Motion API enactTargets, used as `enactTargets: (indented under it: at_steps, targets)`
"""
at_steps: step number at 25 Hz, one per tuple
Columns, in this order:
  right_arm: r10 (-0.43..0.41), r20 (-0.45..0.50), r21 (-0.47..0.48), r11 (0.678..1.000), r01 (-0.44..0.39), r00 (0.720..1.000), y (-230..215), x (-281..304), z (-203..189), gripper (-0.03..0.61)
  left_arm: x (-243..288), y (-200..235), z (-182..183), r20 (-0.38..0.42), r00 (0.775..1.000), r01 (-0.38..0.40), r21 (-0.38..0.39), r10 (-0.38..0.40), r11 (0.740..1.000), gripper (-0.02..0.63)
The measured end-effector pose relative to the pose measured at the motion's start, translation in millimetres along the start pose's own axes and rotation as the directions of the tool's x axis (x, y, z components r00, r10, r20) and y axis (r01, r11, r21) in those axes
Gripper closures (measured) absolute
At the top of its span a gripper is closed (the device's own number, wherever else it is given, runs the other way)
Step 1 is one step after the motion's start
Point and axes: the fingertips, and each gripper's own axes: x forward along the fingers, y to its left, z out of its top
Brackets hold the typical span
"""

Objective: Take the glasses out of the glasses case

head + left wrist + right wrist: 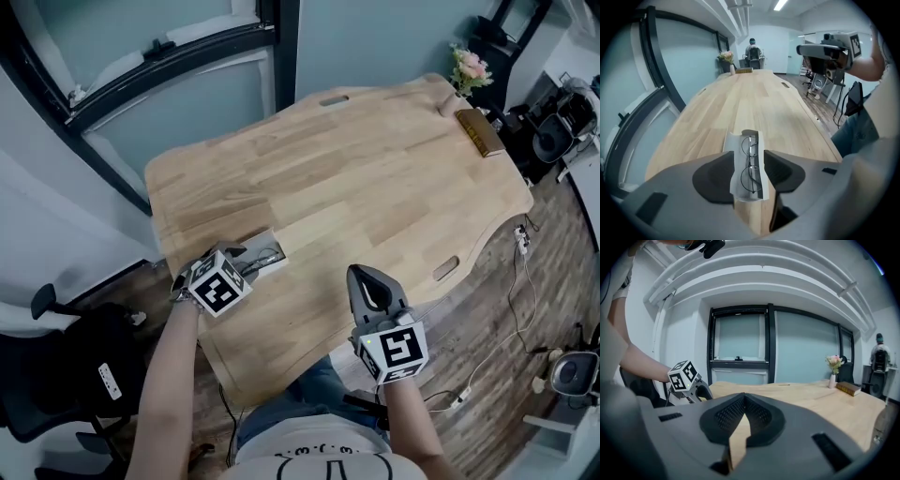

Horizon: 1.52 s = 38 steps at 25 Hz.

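Right tool: closed, empty, at near bench edge | left tool: open, astride glasses case | glasses inside

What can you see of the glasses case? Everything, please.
The glasses case is white or pale grey, long and narrow, and looks like stiff card or plastic. It lies open and flat on the wooden table, near the person's edge, with its lid side spread outward. Thin round wire-rimmed glasses lie inside. The left gripper has its tongs apart, one on each side of the case. Whether they touch it can't be told.
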Motion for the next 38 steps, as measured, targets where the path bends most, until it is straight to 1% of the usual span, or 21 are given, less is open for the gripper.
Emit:
enactTargets:
  at_steps: [3,5,8,11,14,16,18,20,23,26,28,30,35,38]
  targets:
    - [-0.002,-0.013,0.007,1.0,0.002,1.0,-15.3,9.1,-3.7,0.568,21.7,2.6,-5.0,-0.074,0.996,0.046,-0.014,-0.047,0.999,0.426]
    - [0.0,-0.025,0.009,1.0,0.0,1.0,-23.3,14.4,-6.3,0.568,33.6,3.2,-10.4,-0.123,0.991,0.059,-0.013,-0.06,0.998,0.449]
    - [0.001,-0.045,0.002,1.0,-0.001,0.999,-33.8,22.3,-11.4,0.568,47.4,2.6,-17.5,-0.183,0.979,0.087,-0.02,-0.089,0.996,0.466]
    - [0.001,-0.056,-0.006,1.0,-0.001,0.998,-41.8,29.5,-13.8,0.568,56.3,2.1,-22.0,-0.228,0.964,0.133,-0.033,-0.137,0.991,0.516]
    - [0.003,-0.063,-0.005,1.0,-0.004,0.998,-47.8,36.4,-15.5,0.568,61.4,1.3,-24.3,-0.251,0.948,0.186,-0.062,-0.196,0.981,0.544]
    - [0.006,-0.07,-0.003,1.0,-0.006,0.998,-49.8,40.1,-17.6,0.568,63.2,-1.5,-24.3,-0.249,0.941,0.216,-0.074,-0.228,0.974,0.573]
    - [0.014,-0.072,-0.002,1.0,-0.014,0.997,-49.0,43.3,-17.9,0.568,62.1,-4.1,-24.0,-0.248,0.938,0.23,-0.076,-0.242,0.97,0.58]
    - [0.022,-0.07,-0.003,1.0,-0.023,0.997,-46.8,45.3,-16.8,0.568,60.3,-3.4,-22.9,-0.238,0.945,0.211,-0.077,-0.224,0.974,0.586]
    - [0.031,-0.064,-0.008,0.999,-0.031,0.998,-43.0,45.6,-12.7,0.568,53.9,-0.5,-20.0,-0.221,0.961,0.158,-0.068,-0.169,0.985,0.591]
    - [0.029,-0.052,-0.015,0.999,-0.029,0.998,-38.5,42.3,-6.6,0.568,43.6,10.1,-14.6,-0.203,0.976,0.069,-0.033,-0.074,0.997,0.592]
    - [0.026,-0.044,-0.022,0.999,-0.027,0.999,-33.9,38.2,-3.4,0.568,36.0,16.6,-9.5,-0.186,0.983,0.005,-0.002,-0.005,1.0,0.592]
    - [0.026,-0.036,-0.034,0.999,-0.027,0.999,-27.8,33.9,0.5,0.568,29.0,19.9,-3.7,-0.161,0.986,-0.043,0.02,0.046,0.999,0.592]
    - [0.021,-0.014,-0.061,0.998,-0.022,1.0,-12.5,18.0,12.1,0.568,10.6,16.3,5.6,-0.102,0.99,-0.097,0.029,0.1,0.995,0.592]
    - [0.011,0.006,-0.078,0.997,-0.011,1.0,-1.0,5.1,21.1,0.568,-13.0,16.5,11.2,-0.029,0.986,-0.162,0.018,0.162,0.987,0.592]
